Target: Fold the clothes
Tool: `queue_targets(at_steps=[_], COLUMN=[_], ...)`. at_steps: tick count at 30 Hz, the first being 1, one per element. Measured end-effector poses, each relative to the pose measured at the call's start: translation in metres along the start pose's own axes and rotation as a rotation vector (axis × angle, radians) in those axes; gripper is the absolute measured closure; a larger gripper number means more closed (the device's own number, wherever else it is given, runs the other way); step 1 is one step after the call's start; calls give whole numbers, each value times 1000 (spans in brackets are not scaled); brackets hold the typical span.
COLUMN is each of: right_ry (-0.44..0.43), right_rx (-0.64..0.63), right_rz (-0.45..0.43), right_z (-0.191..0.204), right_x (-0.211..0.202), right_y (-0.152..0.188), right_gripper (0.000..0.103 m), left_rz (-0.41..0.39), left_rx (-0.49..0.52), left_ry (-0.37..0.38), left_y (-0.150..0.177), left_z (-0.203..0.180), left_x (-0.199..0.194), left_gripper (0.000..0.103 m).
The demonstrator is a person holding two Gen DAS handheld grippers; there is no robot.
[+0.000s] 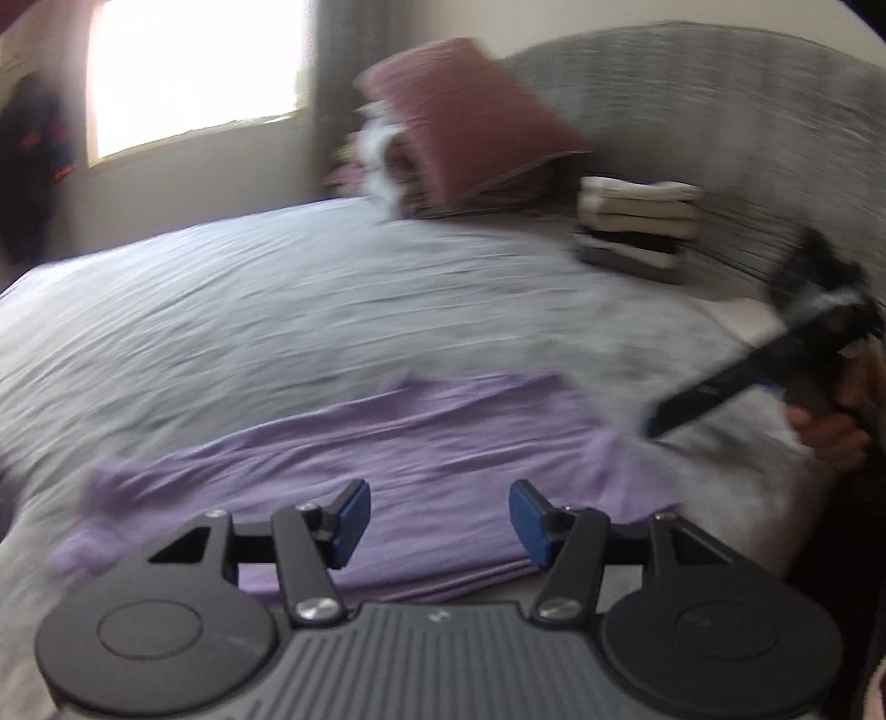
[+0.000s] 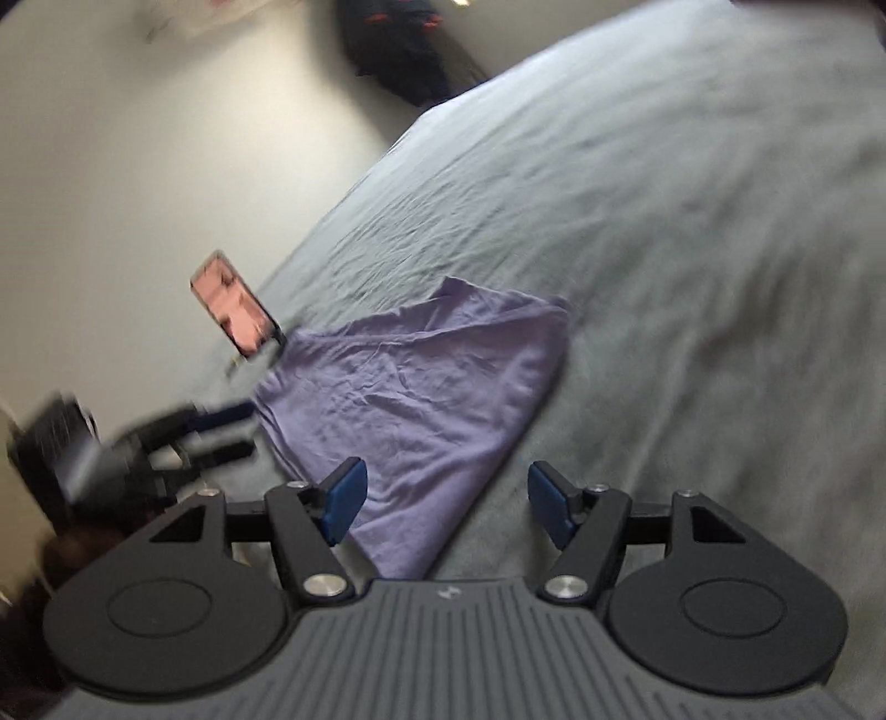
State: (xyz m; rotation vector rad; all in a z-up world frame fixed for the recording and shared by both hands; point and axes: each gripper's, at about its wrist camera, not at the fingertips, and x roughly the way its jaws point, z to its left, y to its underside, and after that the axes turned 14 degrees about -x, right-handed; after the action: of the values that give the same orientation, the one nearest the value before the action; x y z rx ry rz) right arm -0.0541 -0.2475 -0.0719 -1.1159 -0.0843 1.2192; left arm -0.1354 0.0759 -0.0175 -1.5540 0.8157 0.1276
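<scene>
Both tools stand about half open with nothing between their blue pads. The left gripper (image 1: 440, 523) hangs over the near edge of the purple garment (image 1: 421, 443), which lies flat on the grey bed (image 1: 277, 310). The right gripper (image 2: 447, 509) hovers over its corner.

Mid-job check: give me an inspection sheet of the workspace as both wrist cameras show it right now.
Surface: bed with a wrinkled grey sheet.
Job's things: purple garment lying flat on the bed, held by neither gripper.
Clutter: stack of folded clothes and maroon pillow by the headboard; phone propped at the bed's edge.
Grippers: left gripper open, empty; right gripper open, empty.
Cables: nothing seen.
Surroundings: bright window, grey headboard, dark item against the wall; frames blurred.
</scene>
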Motion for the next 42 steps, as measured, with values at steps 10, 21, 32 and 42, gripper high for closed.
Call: queue_targets(at_steps=[10, 21, 32, 42], right_ry=[276, 302, 456, 582], right_rx=[-255, -382, -418, -417], right_rz=[-101, -113, 84, 81], right_z=[43, 82, 105, 100], right_x=[10, 54, 130, 152], right_y=[-3, -30, -26, -58], right_gripper=[61, 62, 77, 81], left_rz=[100, 115, 97, 54], left_rx=[106, 207, 128, 126], left_ry=[150, 192, 336, 356], left_y=[29, 1, 24, 25], left_z=[-45, 8, 41, 45], left_x=[62, 50, 59, 48], left_gripper=[47, 47, 47, 47])
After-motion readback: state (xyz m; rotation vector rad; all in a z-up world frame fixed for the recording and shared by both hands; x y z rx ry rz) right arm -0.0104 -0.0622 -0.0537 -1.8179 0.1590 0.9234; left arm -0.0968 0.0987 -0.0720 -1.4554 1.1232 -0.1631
